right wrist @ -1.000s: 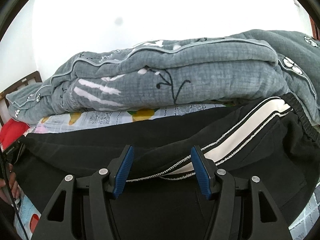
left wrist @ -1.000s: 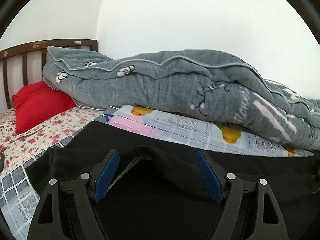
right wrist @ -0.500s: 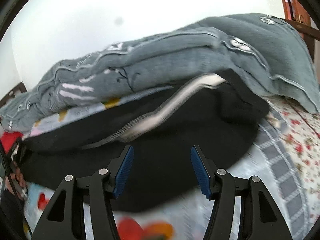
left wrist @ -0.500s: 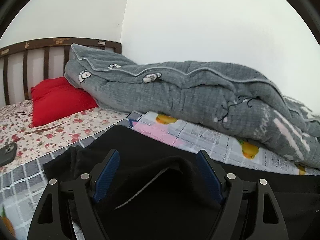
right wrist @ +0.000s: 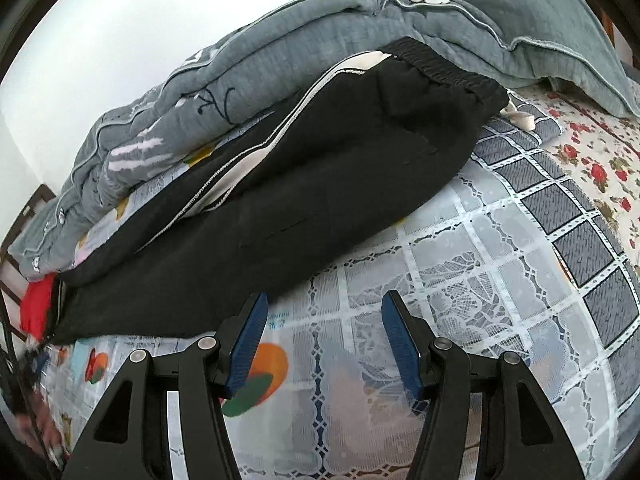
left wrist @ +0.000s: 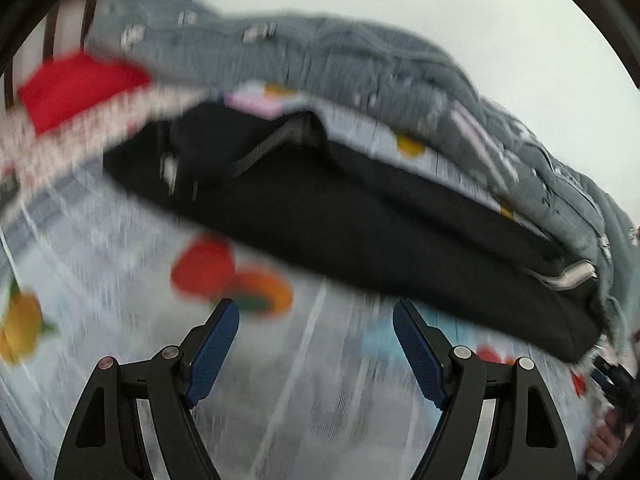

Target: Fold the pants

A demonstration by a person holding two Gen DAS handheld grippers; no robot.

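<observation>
The black pants (right wrist: 320,200) with a white side stripe lie folded lengthwise on the bed, waistband at the upper right, against the grey quilt. They also show in the blurred left wrist view (left wrist: 360,216) as a long black band. My left gripper (left wrist: 316,316) is open and empty, above the sheet in front of the pants. My right gripper (right wrist: 322,308) is open and empty, just in front of the near edge of the pants.
A rolled grey quilt (right wrist: 280,52) lies behind the pants along the wall. A red pillow (left wrist: 76,88) sits by the headboard. The patterned sheet (right wrist: 500,280) covers the bed in front. The other hand shows at the left edge (right wrist: 24,412).
Both grippers have drawn back from the pants and now hang over the sheet. A second ago their open fingers were over the black fabric. The left view is blurred from motion.
</observation>
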